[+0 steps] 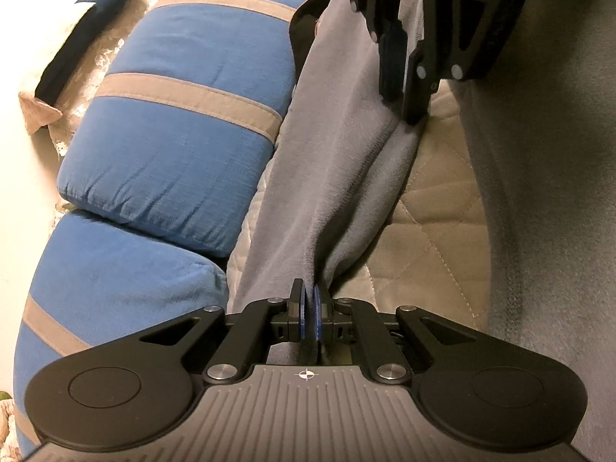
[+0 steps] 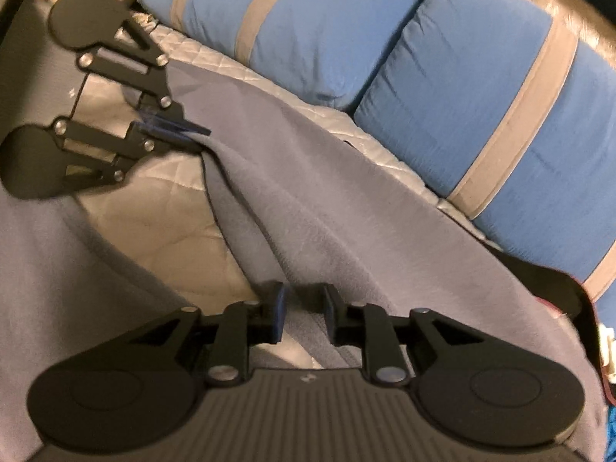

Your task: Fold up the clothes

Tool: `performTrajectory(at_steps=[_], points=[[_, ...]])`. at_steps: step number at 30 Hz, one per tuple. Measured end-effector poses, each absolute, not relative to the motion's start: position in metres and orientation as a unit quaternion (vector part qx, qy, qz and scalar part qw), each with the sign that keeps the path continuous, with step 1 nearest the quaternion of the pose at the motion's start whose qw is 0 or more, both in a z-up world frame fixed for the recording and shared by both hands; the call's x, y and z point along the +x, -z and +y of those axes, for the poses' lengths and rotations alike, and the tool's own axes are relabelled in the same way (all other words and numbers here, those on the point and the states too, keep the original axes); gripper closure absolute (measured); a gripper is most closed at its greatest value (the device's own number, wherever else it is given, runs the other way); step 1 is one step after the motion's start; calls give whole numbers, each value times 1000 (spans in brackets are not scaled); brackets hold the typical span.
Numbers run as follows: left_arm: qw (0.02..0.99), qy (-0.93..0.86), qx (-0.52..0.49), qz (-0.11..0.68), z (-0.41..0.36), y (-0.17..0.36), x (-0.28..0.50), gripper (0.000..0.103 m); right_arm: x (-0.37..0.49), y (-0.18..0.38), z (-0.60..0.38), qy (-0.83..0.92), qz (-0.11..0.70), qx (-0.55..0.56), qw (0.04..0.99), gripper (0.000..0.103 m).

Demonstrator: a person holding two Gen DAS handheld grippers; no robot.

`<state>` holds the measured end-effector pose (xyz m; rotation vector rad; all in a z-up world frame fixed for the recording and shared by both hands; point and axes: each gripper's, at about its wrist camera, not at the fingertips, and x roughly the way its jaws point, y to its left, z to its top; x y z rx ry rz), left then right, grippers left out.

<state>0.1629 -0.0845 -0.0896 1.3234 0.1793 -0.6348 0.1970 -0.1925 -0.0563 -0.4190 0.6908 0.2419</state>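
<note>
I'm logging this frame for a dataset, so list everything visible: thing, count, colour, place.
Fleece garment: one, grey, stretched over the sofa seat between both grippers.
Back cushions: two, blue with beige stripes, behind the garment.
Quilted cover: one, beige, on the seat under the garment.
Folded cloth: one, dark navy, on lace beyond the cushions.
Left gripper: black, shut on a garment fold.
Right gripper: black, jaws apart over the garment.

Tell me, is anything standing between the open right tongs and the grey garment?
Nothing visible does. The right tongs stand open directly over the grey garment, with only fabric showing in the gap. The left tongs are shut on it.
</note>
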Motion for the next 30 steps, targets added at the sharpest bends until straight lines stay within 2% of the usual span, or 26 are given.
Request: performTrajectory(at_steps=[1,2,4,6,12,17,18,19,20,21,22,30], points=[[739,289,603,82,-85,90,163,97,200,56,-196,-123,341,-191,912,71],[739,290,603,82,-85,91,163,97,201,55,-198,-129,347,-179,911,87],[738,290,604,83,-84,90,163,97,203,55,-200,-138,356,-164,910,98],[737,290,604,84,-84,89,163,97,201,55,-198,-138,354,-171,909,102],[736,292,605,86,-82,87,164,97,177,46,-189,-144,334,-189,912,102],[739,294,600,88,-82,81,164,97,166,41,-189,-133,317,-194,919,102],[740,294,599,88,-82,79,164,97,166,42,-189,-128,311,-197,921,99],[740,295,598,89,-81,78,164,97,167,44,-189,-118,306,-206,922,86],[741,295,597,89,-81,77,164,97,169,45,-188,-110,301,-217,922,82],[742,295,595,90,-81,76,165,97,170,47,-187,-108,297,-225,922,72],[745,294,592,89,-81,75,165,97,171,48,-186,-111,293,-228,922,67],[780,279,550,108,-88,69,180,97,189,57,-175,-128,282,-242,919,67]])
